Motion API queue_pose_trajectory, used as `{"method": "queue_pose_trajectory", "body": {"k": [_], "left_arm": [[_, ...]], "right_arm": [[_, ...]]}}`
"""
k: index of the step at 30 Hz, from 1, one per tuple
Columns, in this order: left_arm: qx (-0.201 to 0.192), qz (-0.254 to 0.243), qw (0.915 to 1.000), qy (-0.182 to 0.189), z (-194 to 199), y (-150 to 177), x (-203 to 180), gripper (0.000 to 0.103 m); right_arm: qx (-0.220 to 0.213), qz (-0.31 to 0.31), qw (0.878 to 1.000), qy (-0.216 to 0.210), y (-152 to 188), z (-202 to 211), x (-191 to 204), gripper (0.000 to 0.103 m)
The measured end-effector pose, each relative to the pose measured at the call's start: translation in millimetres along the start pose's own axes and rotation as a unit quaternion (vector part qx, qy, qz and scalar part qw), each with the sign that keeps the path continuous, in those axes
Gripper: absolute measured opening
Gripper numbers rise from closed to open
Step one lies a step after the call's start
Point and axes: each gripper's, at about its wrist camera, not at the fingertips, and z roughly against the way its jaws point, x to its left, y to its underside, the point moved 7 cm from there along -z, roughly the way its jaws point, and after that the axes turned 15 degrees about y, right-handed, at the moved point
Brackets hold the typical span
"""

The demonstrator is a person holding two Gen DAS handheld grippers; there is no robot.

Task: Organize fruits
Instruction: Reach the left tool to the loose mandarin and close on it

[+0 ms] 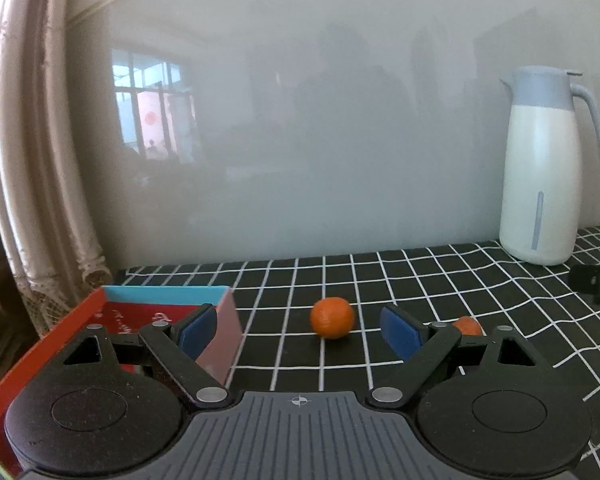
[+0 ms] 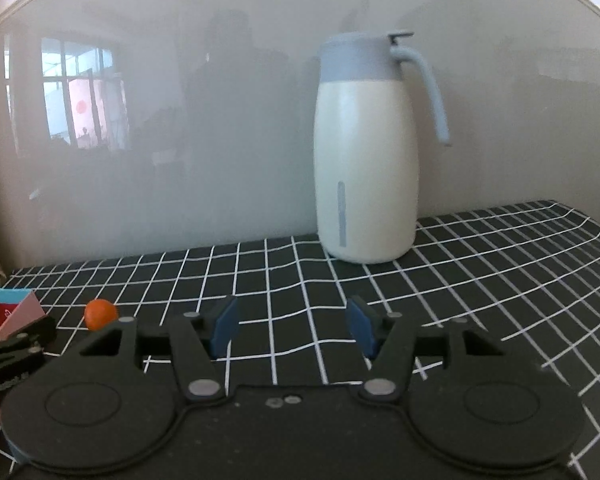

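I count two oranges (image 1: 332, 317) (image 1: 467, 325), one red box (image 1: 52, 344) and one white jug (image 1: 542, 184) on my table (image 1: 420, 280).

Left wrist view: mounted low behind the left gripper (image 1: 300, 330), looking forward and slightly down along the fingers, close over the black grid-patterned tablecloth (image 1: 440, 280), facing the pale glossy wall panel (image 1: 300, 140). Red box (image 1: 60, 332) at lower left, tangerine (image 1: 332, 317) near ahead, jug (image 1: 544, 184) far right.

Right wrist view: same low forward pose behind the right gripper (image 2: 292, 326), set further right, jug (image 2: 366, 160) nearly centred. Shared by both: jug, tangerine (image 2: 101, 313), box corner (image 2: 16, 308), cloth, window reflection. Dark shape at left edge (image 2: 12, 354) probably the other gripper.
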Motion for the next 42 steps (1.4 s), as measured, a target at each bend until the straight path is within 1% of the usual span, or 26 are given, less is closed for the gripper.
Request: {"method": "queue_pose_trajectory", "body": {"k": [7, 11, 15, 18, 23, 26, 27, 28, 29, 31, 32, 33, 34, 35, 39, 42], "left_arm": [[0.024, -0.004, 0.9997, 0.003, -44, 0, -9, 0.088], [0.032, -0.001, 0.9995, 0.001, -61, 3, -10, 0.088], [0.047, -0.001, 0.9989, 0.003, -79, 9, -10, 0.088], [0.062, 0.005, 0.9980, 0.004, -92, 13, -7, 0.088], [0.073, 0.023, 0.9971, 0.000, -112, 11, 2, 0.088], [0.083, 0.018, 0.9964, 0.001, -122, 10, 1, 0.088], [0.089, 0.016, 0.9959, 0.001, -125, 10, 0, 0.085], [0.092, 0.014, 0.9956, 0.004, -128, 9, -2, 0.080], [0.097, 0.012, 0.9952, 0.005, -131, 9, -3, 0.072], [0.110, 0.007, 0.9939, 0.008, -138, 9, -7, 0.064], [0.115, 0.004, 0.9933, 0.010, -141, 9, -9, 0.057], [0.114, 0.003, 0.9934, 0.013, -142, 8, -11, 0.049], [0.114, -0.002, 0.9934, 0.011, -142, 7, -12, 0.046], [0.115, -0.006, 0.9934, 0.007, -143, 6, -14, 0.041], [0.109, 0.006, 0.9940, 0.013, -141, 2, -15, 0.040], [0.099, 0.008, 0.9949, 0.013, -128, 4, -10, 0.040]], "right_arm": [[0.031, 0.008, 0.999, 0.002, 11, -26, 5, 0.061], [0.053, 0.019, 0.998, -0.007, 22, -43, 21, 0.061], [0.049, 0.028, 0.998, -0.013, 23, -41, 31, 0.061], [0.047, 0.032, 0.998, -0.009, 24, -42, 30, 0.061], [0.046, 0.020, 0.999, 0.013, 17, -53, 17, 0.061], [0.037, 0.018, 0.999, 0.032, 11, -53, 10, 0.061], [0.034, 0.020, 0.999, 0.038, 10, -54, 8, 0.061], [0.029, 0.024, 0.998, 0.050, 8, -56, 6, 0.063], [0.020, 0.029, 0.997, 0.062, 6, -55, 4, 0.065], [0.003, 0.040, 0.995, 0.089, 2, -53, 1, 0.073], [-0.007, 0.046, 0.994, 0.103, 0, -51, 0, 0.074], [-0.015, 0.050, 0.993, 0.109, -2, -49, -1, 0.075], [-0.017, 0.049, 0.993, 0.107, -3, -48, -1, 0.075], [-0.017, 0.048, 0.993, 0.106, -4, -46, -2, 0.075], [-0.010, 0.039, 0.994, 0.097, -2, -44, -5, 0.075], [-0.006, 0.035, 0.995, 0.093, -2, -46, -5, 0.075]]}}
